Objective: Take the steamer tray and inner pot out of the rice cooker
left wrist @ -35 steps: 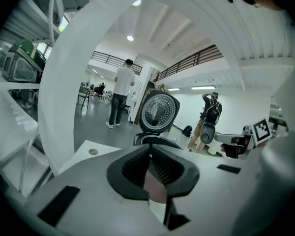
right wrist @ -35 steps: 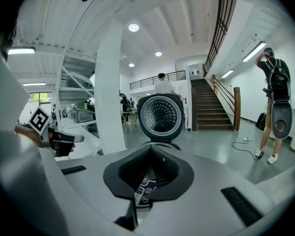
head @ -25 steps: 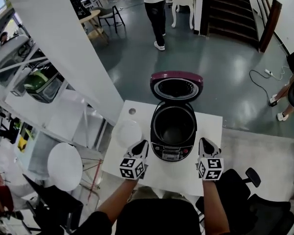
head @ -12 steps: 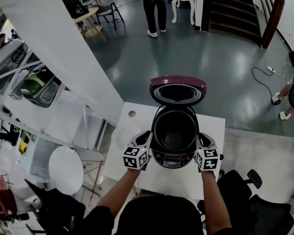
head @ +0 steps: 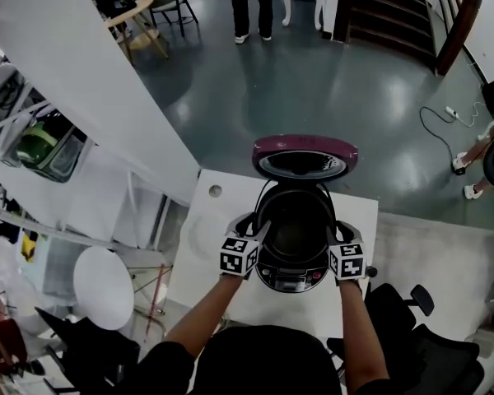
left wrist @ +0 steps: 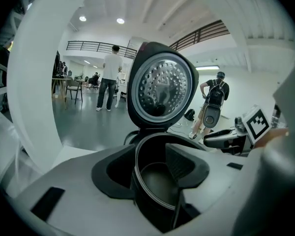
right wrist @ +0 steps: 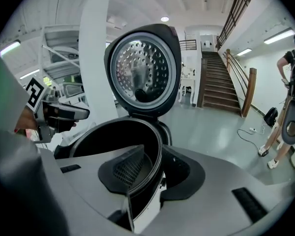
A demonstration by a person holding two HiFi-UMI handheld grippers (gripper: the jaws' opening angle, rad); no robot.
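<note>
The rice cooker (head: pixel 290 271) stands on the white table (head: pixel 230 290) with its maroon lid (head: pixel 305 156) swung up. The dark inner pot (head: pixel 295 230) sits inside it; I see no steamer tray in it. My left gripper (head: pixel 253 230) is at the pot's left rim, my right gripper (head: pixel 333 235) at its right rim. In the left gripper view the left gripper (left wrist: pixel 155 168) straddles the pot rim (left wrist: pixel 137 156), one jaw inside, one outside, with gaps showing. The right gripper (right wrist: pixel 157 173) straddles the rim (right wrist: pixel 160 146) likewise. Both pairs of jaws have just been opening, with the rim between them.
A white round dish (head: pixel 201 227) lies on the table left of the cooker, near a small hole (head: pixel 215 191). A black office chair (head: pixel 424 344) stands at the right. A white slanted column (head: pixel 82 64) runs on the left. A person (head: pixel 251 2) stands far behind.
Both grippers moved forward from the table's front edge to the cooker and came down over the pot's left and right rims.
</note>
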